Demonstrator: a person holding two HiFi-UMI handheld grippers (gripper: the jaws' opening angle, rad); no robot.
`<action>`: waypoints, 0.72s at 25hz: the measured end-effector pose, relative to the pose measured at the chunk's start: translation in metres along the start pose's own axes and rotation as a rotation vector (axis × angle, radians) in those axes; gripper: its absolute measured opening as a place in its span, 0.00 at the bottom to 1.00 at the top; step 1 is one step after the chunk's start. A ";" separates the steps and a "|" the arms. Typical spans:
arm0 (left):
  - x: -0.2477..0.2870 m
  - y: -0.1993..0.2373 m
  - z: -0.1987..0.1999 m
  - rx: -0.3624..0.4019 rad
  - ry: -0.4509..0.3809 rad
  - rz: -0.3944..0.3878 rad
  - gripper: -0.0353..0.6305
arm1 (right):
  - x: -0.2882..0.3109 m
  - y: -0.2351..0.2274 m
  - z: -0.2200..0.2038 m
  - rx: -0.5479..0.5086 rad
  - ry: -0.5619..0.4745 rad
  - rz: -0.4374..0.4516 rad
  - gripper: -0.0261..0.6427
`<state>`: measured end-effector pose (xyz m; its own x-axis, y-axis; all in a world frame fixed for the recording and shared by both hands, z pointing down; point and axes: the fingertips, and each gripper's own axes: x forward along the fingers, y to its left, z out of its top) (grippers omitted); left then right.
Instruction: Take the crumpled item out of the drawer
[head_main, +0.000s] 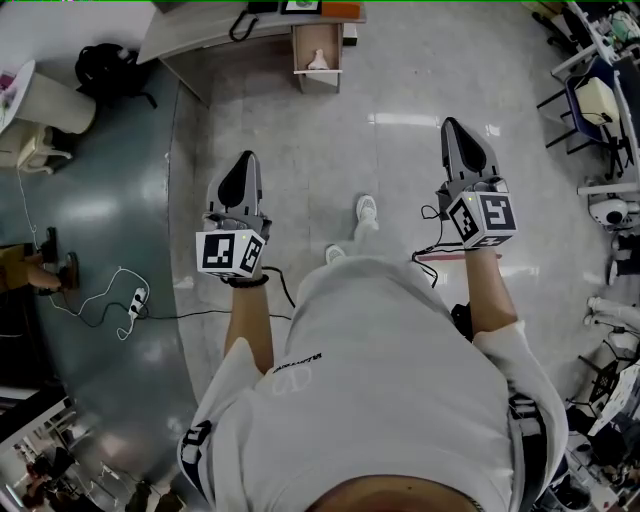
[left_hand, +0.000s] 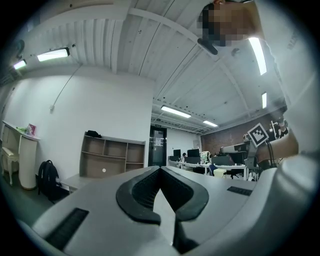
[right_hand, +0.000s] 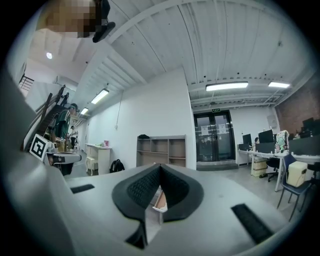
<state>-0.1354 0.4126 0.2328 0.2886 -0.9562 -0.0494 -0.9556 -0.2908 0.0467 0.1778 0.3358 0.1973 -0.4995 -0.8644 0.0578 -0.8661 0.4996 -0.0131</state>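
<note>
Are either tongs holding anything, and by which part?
Nothing is held. The left tongs and right tongs are both shut, empty; the crumpled item lies in the open drawer ahead.

No word or number can be read anywhere. The marker cube (head_main: 232, 252) of the left gripper (head_main: 243, 158) and that of the right gripper (head_main: 453, 124) carry black-and-white square code patterns, not letters. The dark print (head_main: 298, 362) on the person's white shirt (head_main: 400, 400) is too small to make out, as are the paper sheets (right_hand: 204, 131) on the glass door (right_hand: 214, 142).
</note>
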 end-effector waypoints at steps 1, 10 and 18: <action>0.004 0.000 0.000 0.003 0.001 0.000 0.05 | 0.004 -0.002 0.000 0.003 0.000 0.002 0.04; 0.053 0.008 -0.005 0.013 0.016 0.017 0.05 | 0.048 -0.028 -0.009 0.017 0.007 0.032 0.04; 0.130 0.010 -0.003 0.029 0.014 0.021 0.05 | 0.110 -0.078 -0.007 0.021 0.002 0.055 0.04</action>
<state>-0.1077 0.2854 0.2302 0.2691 -0.9625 -0.0347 -0.9627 -0.2698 0.0182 0.1909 0.2024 0.2120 -0.5464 -0.8355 0.0588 -0.8375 0.5451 -0.0377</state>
